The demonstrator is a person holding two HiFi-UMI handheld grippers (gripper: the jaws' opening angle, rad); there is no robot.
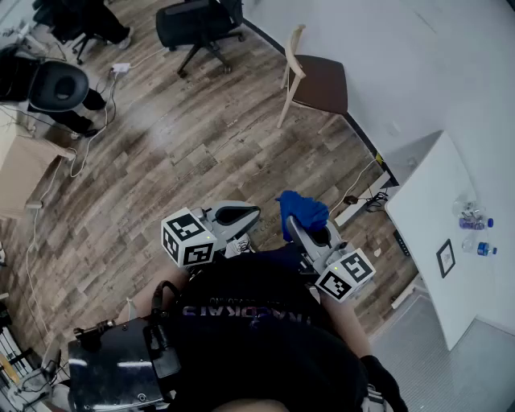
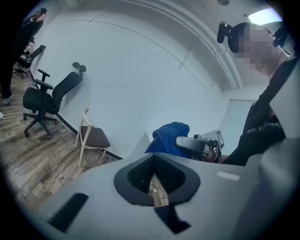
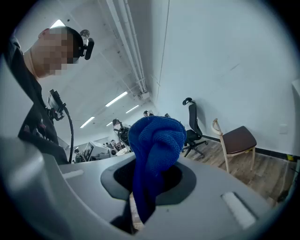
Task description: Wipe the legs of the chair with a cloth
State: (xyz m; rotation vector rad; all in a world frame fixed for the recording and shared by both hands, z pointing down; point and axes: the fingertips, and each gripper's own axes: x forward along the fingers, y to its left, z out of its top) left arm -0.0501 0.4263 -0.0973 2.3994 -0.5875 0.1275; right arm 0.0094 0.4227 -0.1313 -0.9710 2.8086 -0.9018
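The person held both grippers close in front of the body, above the wooden floor (image 1: 177,153). The right gripper (image 1: 298,228) had its jaws closed on a blue cloth (image 1: 304,211). In the right gripper view the cloth was pinched low in the slit between the jaws, and the rest of it bunched up into a rounded lump above them. The left gripper (image 1: 239,216) was just to the left of the right one. Its jaws were drawn together with nothing between them, leaving only a thin slit through which a sliver of floor showed. Each gripper's marker cube sat at its near end, close to the person's dark top: the left cube (image 1: 189,237) and the right cube (image 1: 346,275).

The chair (image 1: 320,80) stood at the far side of the room, a little to the right, against the white wall (image 1: 418,56). It had a dark brown seat and a pale wooden frame and legs. It was upright and well apart from both grippers and the cloth. A black office chair (image 1: 197,22) stood farther off to its left. On the right, a white table (image 1: 434,217) carried two small bottles (image 1: 472,220) near its right edge.
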